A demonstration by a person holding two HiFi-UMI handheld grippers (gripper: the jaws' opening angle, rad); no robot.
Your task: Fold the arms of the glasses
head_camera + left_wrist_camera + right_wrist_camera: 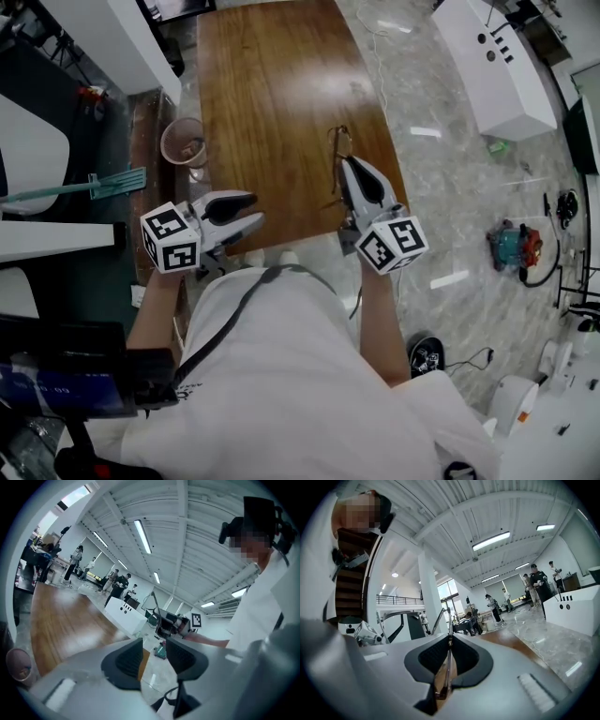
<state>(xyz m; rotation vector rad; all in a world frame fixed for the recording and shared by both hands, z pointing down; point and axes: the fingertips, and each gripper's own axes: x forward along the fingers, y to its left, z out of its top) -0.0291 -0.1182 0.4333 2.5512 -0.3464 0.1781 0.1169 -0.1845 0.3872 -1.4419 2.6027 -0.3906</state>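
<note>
- tabletop [272, 94]: wooden; glasses [338, 148] are held over its near right part.
- right gripper [346, 165]: jaws pinching the glasses, frame edge-on between the pads [464, 660].
- left gripper [246, 210]: jaws spread, empty; glasses well apart to its right.
- glasses: long axis points away from the person, beyond the right jaws.

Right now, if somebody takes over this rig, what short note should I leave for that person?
Left gripper: open, nothing between its jaws, beside the wooden table's near left corner.
Right gripper: shut on the glasses, over the table's near right part.
Done: the views do not show whether the arms are folded.
Left: check both arms, fold any open one.
</note>
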